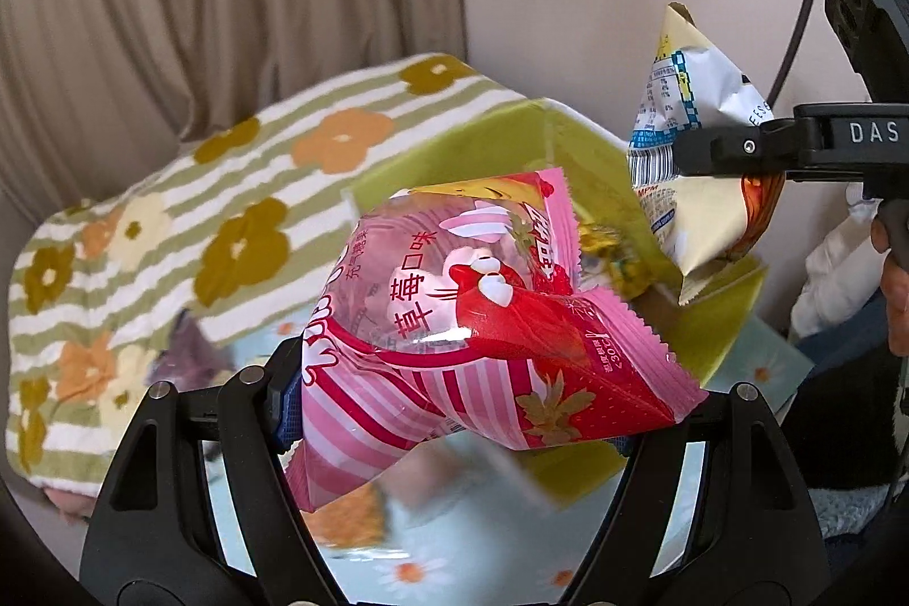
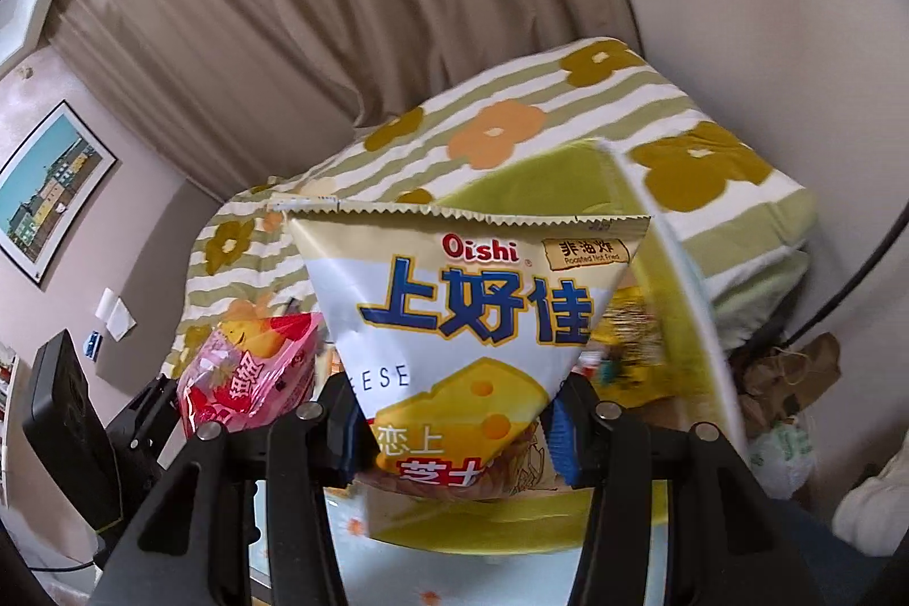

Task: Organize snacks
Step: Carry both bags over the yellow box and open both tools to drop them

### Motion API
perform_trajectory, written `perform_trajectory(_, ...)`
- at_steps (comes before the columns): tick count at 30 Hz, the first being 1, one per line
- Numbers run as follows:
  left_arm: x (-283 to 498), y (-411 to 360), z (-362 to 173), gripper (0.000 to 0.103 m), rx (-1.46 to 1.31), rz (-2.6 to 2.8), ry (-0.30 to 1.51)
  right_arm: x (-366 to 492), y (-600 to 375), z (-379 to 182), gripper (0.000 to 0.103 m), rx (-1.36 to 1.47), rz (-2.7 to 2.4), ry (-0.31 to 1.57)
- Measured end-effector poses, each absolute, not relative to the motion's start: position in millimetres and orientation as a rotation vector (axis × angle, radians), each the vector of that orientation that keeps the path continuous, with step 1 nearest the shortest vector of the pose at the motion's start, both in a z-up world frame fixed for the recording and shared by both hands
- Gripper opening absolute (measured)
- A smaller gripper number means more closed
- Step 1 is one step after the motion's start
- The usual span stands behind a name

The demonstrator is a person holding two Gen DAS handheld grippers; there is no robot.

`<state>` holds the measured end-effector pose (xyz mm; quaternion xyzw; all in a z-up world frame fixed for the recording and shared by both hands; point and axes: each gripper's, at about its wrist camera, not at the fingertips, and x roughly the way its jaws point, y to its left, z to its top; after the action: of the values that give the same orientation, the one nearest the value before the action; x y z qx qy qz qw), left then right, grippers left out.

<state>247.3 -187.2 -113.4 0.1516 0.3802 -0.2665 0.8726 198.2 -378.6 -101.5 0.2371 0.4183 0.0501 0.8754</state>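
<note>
In the left wrist view my left gripper is shut on a pink strawberry snack bag, which hangs in the air over the table. At the upper right my right gripper is shut on a white and yellow Oishi cheese snack bag. The right wrist view shows the cheese bag clamped at its lower end between the blue pads of my right gripper. To its left are the pink bag and my left gripper. Just behind both bags stands an open lime-green box with other snacks inside.
A folded blanket with stripes and flowers lies behind the box, in front of a beige curtain. The table has a pale blue daisy cloth. A framed picture hangs on the left wall. Paper and plastic bags sit low at the right.
</note>
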Motion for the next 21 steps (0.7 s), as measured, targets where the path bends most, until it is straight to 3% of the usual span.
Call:
perform_trajectory(16, 270, -234, -171, 0.076, 0.309, -0.572, 1.077, 190, -409, -145, 0.046, 0.575, 0.075, 0.962)
perform_trajectory(17, 270, -235, -171, 0.081, 0.311, -0.58, 1.082, 189, -411, -145, 0.046, 0.577, 0.068, 0.962)
perform_trajectory(18, 269, -234, -171, 0.095, 0.314, -0.588, 1.086, 190, -413, -146, 0.046, 0.578, 0.063, 0.963)
perform_trajectory(19, 267, -235, -171, 0.102, 0.32, -0.595, 1.091, 189, -413, -146, 0.046, 0.581, 0.057, 0.962)
perform_trajectory(21, 265, -232, -170, 0.102, 0.321, -0.592, 1.091, 188, -416, -146, 0.046, 0.586, 0.048, 0.961)
